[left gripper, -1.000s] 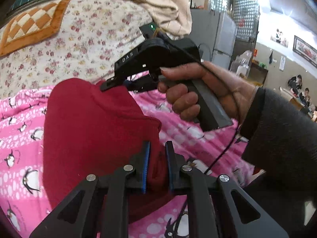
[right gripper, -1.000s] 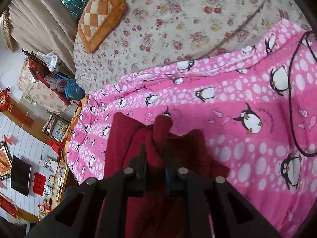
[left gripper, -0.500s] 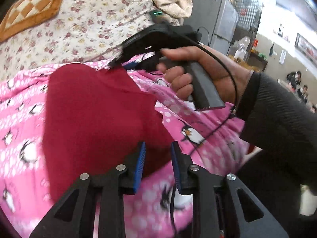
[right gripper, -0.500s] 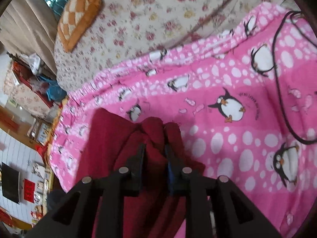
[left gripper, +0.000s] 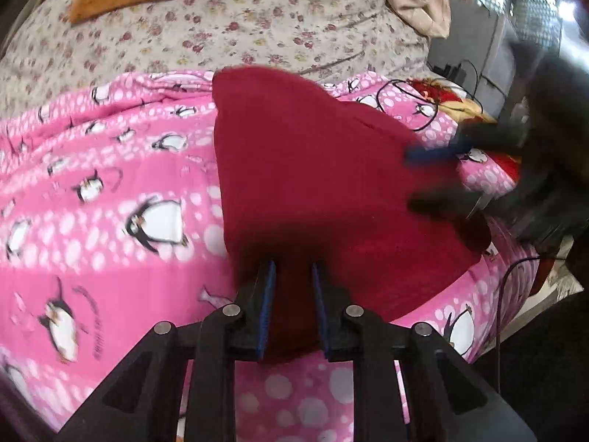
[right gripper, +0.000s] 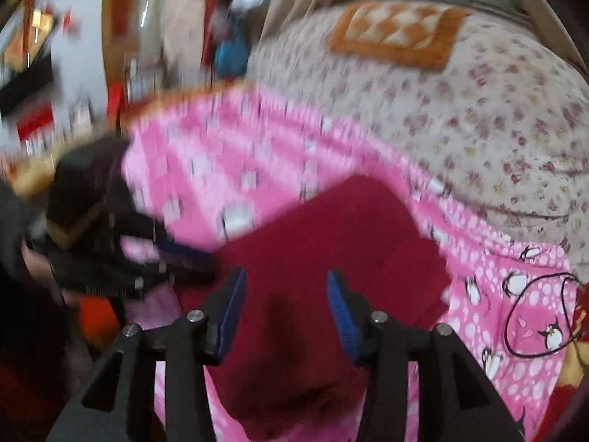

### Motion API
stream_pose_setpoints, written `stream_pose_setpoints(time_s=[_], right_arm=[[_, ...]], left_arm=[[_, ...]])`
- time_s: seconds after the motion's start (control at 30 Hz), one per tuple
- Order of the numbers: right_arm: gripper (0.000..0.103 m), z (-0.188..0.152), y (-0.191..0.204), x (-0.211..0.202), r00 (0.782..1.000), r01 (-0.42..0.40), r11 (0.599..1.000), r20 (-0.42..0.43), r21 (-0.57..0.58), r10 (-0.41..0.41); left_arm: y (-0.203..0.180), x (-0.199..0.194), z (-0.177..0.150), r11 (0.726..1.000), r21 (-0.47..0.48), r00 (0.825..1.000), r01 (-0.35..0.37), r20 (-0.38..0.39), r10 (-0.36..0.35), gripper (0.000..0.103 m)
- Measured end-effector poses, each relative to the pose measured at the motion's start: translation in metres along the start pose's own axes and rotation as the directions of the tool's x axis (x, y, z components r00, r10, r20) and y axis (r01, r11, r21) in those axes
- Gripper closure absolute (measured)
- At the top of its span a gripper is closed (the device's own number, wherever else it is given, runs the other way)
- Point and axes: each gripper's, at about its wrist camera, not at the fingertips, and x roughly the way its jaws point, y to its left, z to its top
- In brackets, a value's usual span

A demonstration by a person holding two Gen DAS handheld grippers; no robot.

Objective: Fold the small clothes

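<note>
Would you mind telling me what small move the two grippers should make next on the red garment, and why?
Probably close the left gripper on the near edge of the red garment. The garment lies spread on the pink penguin blanket, and both grippers are open, holding nothing. The right gripper hovers over the cloth with its jaws wide apart. A new fold needs a fresh grip first.

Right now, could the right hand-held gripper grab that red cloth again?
Probably yes. The right hand-held gripper is open right over the red cloth, which lies flat on the penguin blanket, nothing between them. The left hand-held gripper hovers over another edge, seemingly out of the way.
</note>
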Motion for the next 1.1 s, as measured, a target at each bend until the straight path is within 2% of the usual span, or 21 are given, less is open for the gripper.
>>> stream_pose_setpoints(time_s=[0.03,0.07,0.13,0.23,0.3,0.37,0.4,0.43,0.47,0.5,0.53,0.57,0.63,0.7,0.77,0.83,0.87,0.97,1.03,1.07,1.1], right_arm=[[0.055,-0.011,-0.001,0.009,0.999,0.015,1.000,-0.046,-0.014,-0.016],[0.055,-0.017,0.000,0.012,0.999,0.017,1.000,-0.051,-0.027,-0.018],[0.055,-0.015,-0.008,0.006,0.999,-0.021,0.999,-0.044,0.027,0.022],[0.056,-0.010,-0.009,-0.003,0.999,-0.048,0.997,-0.012,0.053,0.048],[0.058,0.003,-0.020,-0.018,0.995,-0.049,0.993,0.091,0.109,0.039],[0.058,0.018,-0.033,-0.023,0.985,-0.015,0.985,0.172,0.173,-0.016],[0.058,0.024,-0.038,-0.021,0.983,0.018,0.982,0.174,0.190,-0.052],[0.058,0.028,-0.042,-0.014,0.984,0.059,0.979,0.152,0.196,-0.089],[0.058,0.029,-0.047,-0.004,0.987,0.107,0.975,0.101,0.196,-0.129],[0.060,0.027,-0.054,0.013,0.987,0.154,0.967,0.019,0.201,-0.161],[0.061,0.022,-0.061,0.028,0.983,0.181,0.961,-0.064,0.209,-0.172],[0.061,0.013,-0.069,0.038,0.984,0.170,0.956,-0.098,0.238,-0.151],[0.061,0.012,-0.077,0.031,0.990,0.135,0.946,-0.084,0.294,-0.115],[0.061,0.014,-0.074,0.025,0.991,0.133,0.946,-0.071,0.297,-0.117],[0.061,0.020,-0.075,0.016,0.993,0.116,0.941,-0.023,0.319,-0.114],[0.061,0.026,-0.084,0.008,0.987,0.126,0.922,0.043,0.365,-0.152],[0.061,0.031,-0.091,0.006,0.978,0.157,0.907,0.063,0.390,-0.197],[0.061,0.045,-0.111,0.019,0.954,0.246,0.859,0.046,0.449,-0.297],[0.061,0.049,-0.123,0.043,0.951,0.283,0.843,-0.021,0.457,-0.308],[0.062,0.048,-0.128,0.053,0.952,0.293,0.841,-0.056,0.455,-0.301],[0.062,0.043,-0.132,0.073,0.939,0.344,0.832,-0.164,0.435,-0.302]], left_arm=[[-0.002,0.000,0.000,1.000,0.016,1.000,-0.001,-0.005,0.002,0.103],[-0.005,-0.001,0.001,1.000,0.029,1.000,-0.010,-0.009,0.010,0.103],[-0.002,-0.007,0.011,1.000,0.016,1.000,0.006,-0.023,-0.006,0.103],[0.004,-0.022,0.040,1.000,-0.010,0.999,0.023,0.036,-0.023,0.103],[0.008,-0.028,0.071,1.000,-0.010,0.994,0.000,0.112,0.001,0.103],[0.013,-0.012,0.102,0.999,-0.032,0.993,0.005,0.116,-0.001,0.103],[0.015,0.001,0.113,0.999,-0.050,0.996,0.016,0.090,-0.012,0.103],[0.017,0.019,0.120,0.998,-0.062,0.999,0.019,0.043,-0.016,0.103],[0.021,0.050,0.123,0.997,-0.082,0.999,0.007,-0.049,-0.011,0.103],[0.024,0.069,0.119,0.994,-0.104,0.994,0.014,-0.107,-0.025,0.103],[0.023,0.080,0.114,0.995,-0.099,0.991,0.027,-0.127,-0.040,0.103],[0.020,0.081,0.113,0.997,-0.071,0.994,0.016,-0.106,-0.024,0.103],[0.014,0.078,0.112,0.998,-0.059,0.995,-0.006,-0.100,0.000,0.103],[0.010,0.070,0.123,0.999,-0.042,0.994,-0.024,-0.108,0.019,0.103],[0.015,0.055,0.143,0.997,-0.081,0.999,0.002,-0.052,-0.006,0.103],[0.020,0.049,0.163,0.993,-0.122,1.000,0.002,0.015,0.000,0.103],[0.020,0.055,0.176,0.991,-0.132,0.999,-0.024,0.018,0.026,0.103],[0.017,0.092,0.194,0.991,-0.125,0.998,-0.049,-0.048,0.043,0.103],[0.021,0.127,0.191,0.984,-0.112,0.985,-0.135,-0.119,0.122,0.103],[0.029,0.150,0.183,0.976,-0.152,0.973,-0.156,-0.194,0.126,0.103],[0.033,0.162,0.176,0.972,-0.183,0.969,-0.145,-0.227,0.101,0.103]])
